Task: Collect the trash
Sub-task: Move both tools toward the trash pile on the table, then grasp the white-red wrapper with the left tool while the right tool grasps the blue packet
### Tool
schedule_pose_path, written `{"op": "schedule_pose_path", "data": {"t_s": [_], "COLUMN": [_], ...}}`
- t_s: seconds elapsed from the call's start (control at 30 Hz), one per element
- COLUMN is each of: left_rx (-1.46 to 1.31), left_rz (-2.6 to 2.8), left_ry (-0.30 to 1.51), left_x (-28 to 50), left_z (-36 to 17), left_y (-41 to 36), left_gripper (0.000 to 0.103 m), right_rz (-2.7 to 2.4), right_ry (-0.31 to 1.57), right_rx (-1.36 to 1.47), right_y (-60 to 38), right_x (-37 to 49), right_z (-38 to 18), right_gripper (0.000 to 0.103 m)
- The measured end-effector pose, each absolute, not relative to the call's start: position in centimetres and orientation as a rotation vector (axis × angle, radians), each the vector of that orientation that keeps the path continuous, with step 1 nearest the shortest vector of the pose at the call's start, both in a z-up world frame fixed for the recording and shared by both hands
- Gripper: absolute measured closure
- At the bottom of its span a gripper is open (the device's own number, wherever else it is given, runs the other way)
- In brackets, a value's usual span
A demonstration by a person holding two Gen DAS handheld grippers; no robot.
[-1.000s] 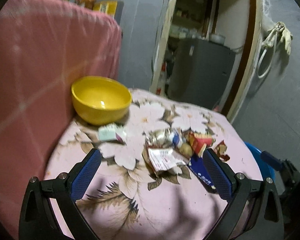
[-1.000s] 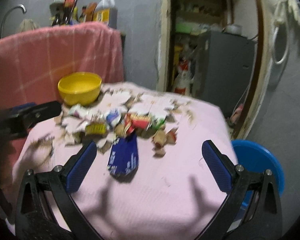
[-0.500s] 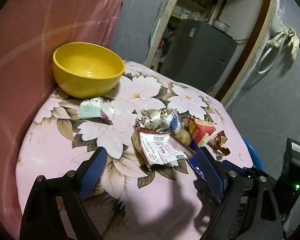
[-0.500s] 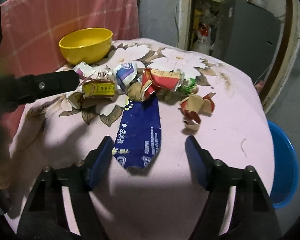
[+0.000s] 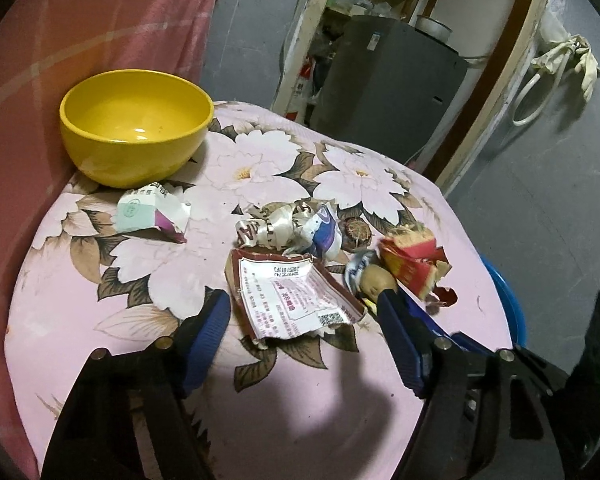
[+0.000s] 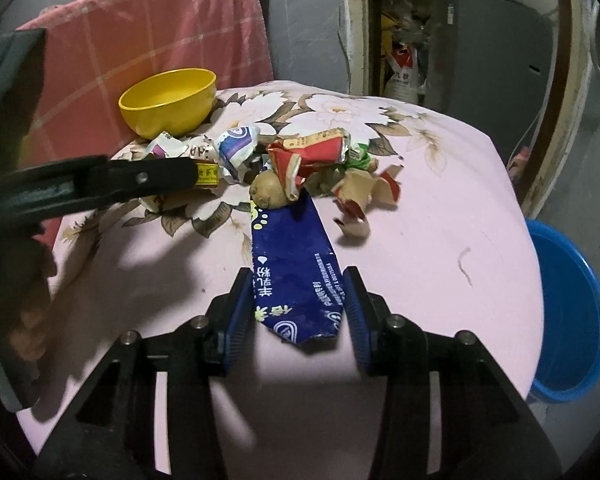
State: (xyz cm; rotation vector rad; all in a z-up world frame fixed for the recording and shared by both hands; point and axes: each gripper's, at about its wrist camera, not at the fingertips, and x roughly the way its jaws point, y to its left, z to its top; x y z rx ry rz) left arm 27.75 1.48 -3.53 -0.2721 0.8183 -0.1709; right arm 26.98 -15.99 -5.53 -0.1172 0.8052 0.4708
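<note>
Trash lies heaped on a table under a pink floral cloth (image 5: 112, 320). My left gripper (image 5: 304, 312) is low over it and its jaws are closing. A flattened brown-and-white wrapper (image 5: 296, 292) lies between them, clear of both pads. My right gripper (image 6: 298, 300) is closing too, its pads flanking the near end of a long blue wrapper (image 6: 296, 248) that lies flat. Behind the blue wrapper sit a potato (image 6: 268, 190), a red wrapper (image 6: 312, 152) and a crumpled white-and-blue wrapper (image 6: 236, 144). A left finger (image 6: 100, 180) crosses the right wrist view.
An empty yellow bowl (image 5: 136, 128) stands at the back left, with a small green-and-white carton (image 5: 152, 208) in front of it. A blue basin (image 6: 568, 320) sits on the floor to the right of the table. Pink cloth (image 5: 80, 32) hangs behind the bowl.
Both grippers have dropped closer to the table and tipped downward. Their jaws have narrowed, the left around the brown-and-white wrapper and the right around the blue wrapper.
</note>
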Motion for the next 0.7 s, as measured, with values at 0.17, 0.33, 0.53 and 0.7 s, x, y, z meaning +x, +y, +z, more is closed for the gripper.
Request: {"op": "schedule_pose_path", "data": {"t_s": [0.17,0.33,0.53,0.7], "left_rx": [-0.256,-0.264,-0.253,-0.261], "left_rz": [-0.148,-0.138,-0.137,-0.13], "left_ry": [0.831,0.826,0.825,0.85], "left_x": [28.1,27.5,25.7,24.7], "left_z": [-3.8,-3.7,-3.4,-3.8], "left_y": [1.2,1.4,1.6,1.9], "left_gripper": [0.05,0.054,0.065,0.075], "right_rz": [0.474,0.487,0.494,0.472], "right_ry": [0.798,0.798,0.8,0.79], "right_rx": [-0.097,-0.083,-0.076,-0.102], "right_y": [-16.6,-16.9,-16.8,-16.8], "right_x": [26.3,25.5,24.4,23.2], "right_z": [-5.4,-5.3,-5.1,-4.7], "right_gripper": [0.051,0.051,0.051,0.051]}}
